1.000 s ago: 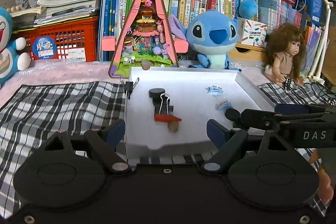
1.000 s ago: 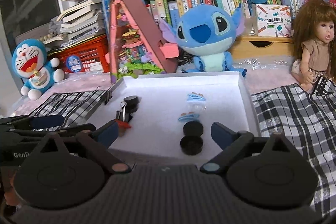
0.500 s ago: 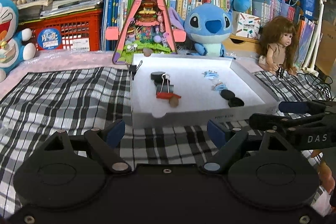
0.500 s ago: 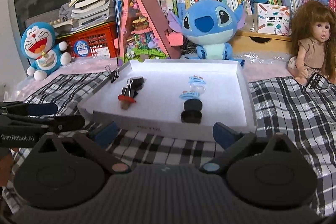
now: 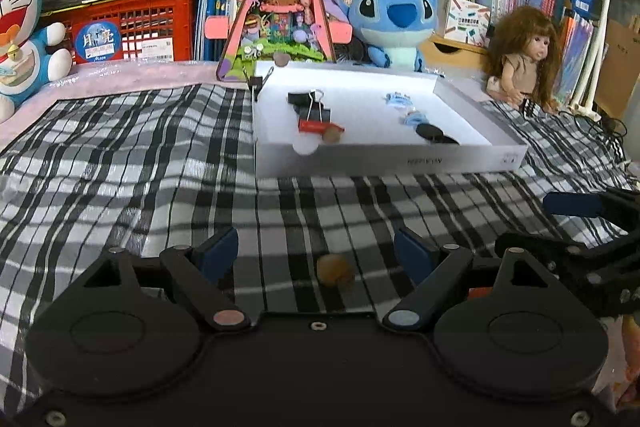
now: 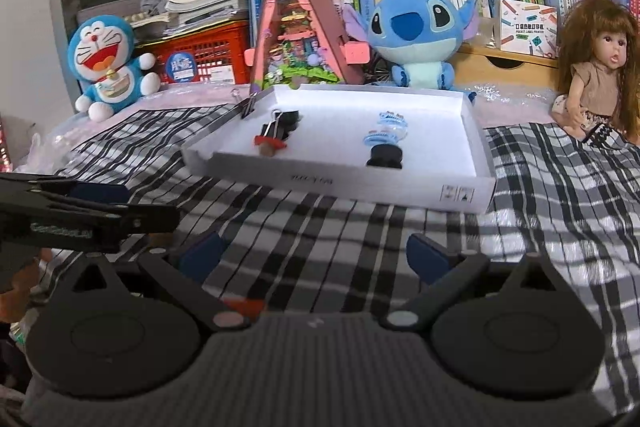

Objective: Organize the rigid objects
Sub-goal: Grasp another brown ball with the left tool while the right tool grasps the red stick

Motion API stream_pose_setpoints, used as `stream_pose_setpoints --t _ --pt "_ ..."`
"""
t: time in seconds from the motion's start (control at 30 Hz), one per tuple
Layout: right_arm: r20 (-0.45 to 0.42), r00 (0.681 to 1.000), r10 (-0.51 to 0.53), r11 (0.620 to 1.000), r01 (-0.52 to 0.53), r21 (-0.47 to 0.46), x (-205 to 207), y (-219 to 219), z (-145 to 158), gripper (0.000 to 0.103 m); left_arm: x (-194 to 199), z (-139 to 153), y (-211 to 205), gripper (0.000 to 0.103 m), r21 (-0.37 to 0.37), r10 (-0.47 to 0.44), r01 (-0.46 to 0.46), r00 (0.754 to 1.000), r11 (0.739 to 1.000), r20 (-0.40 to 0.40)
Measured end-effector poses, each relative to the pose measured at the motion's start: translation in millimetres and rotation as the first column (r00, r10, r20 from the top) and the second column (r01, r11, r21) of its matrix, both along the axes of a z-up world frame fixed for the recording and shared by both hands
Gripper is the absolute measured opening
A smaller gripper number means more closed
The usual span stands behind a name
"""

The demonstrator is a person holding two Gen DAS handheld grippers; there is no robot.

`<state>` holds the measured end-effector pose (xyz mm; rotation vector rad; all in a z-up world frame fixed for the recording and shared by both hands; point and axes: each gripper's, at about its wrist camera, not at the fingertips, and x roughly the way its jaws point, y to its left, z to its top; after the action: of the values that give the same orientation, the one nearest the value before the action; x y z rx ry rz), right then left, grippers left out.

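Only the left cam catches a small brown nut (image 5: 335,269) on the plaid cloth, well short of the white tray (image 5: 384,163), between the spread-wide left gripper (image 5: 316,247). Right gripper (image 6: 316,251) is spread too, nothing in it.

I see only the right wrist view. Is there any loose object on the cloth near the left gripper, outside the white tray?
Observer: Yes. A small brown round object lies on the checked cloth, between the fingers of the left gripper.
Operator: Do the fingers already hold it?
Observer: No. They stand wide open, and the object lies clear of both.
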<state>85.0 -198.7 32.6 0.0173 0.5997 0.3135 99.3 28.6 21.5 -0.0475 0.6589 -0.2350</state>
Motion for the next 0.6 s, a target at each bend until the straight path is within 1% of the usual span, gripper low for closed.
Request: stream_pose_setpoints --t 0.27,0.43,0.6 --pt "0.008 1.0 0.023 0.999 -0.022 -0.027 -23.6 12.1 -13.2 0.103 -12.5 -9.9 -2.6 0.082 0.014 -0.033 0.032 0.999 0.999 0.022" --pt "0.008 1.0 0.025 0.999 -0.024 -0.033 -28.3 21.2 -20.5 0.103 -12.2 -16.0 -4.9 0.075 0.011 -0.049 0.049 0.999 0.999 0.012" --pt "0.02 0.999 0.035 0.998 -0.034 -0.058 -31.2 31.4 -27.3 0.103 -11.9 -20.3 -5.8 0.073 0.017 -0.044 0.044 0.999 0.999 0.021"
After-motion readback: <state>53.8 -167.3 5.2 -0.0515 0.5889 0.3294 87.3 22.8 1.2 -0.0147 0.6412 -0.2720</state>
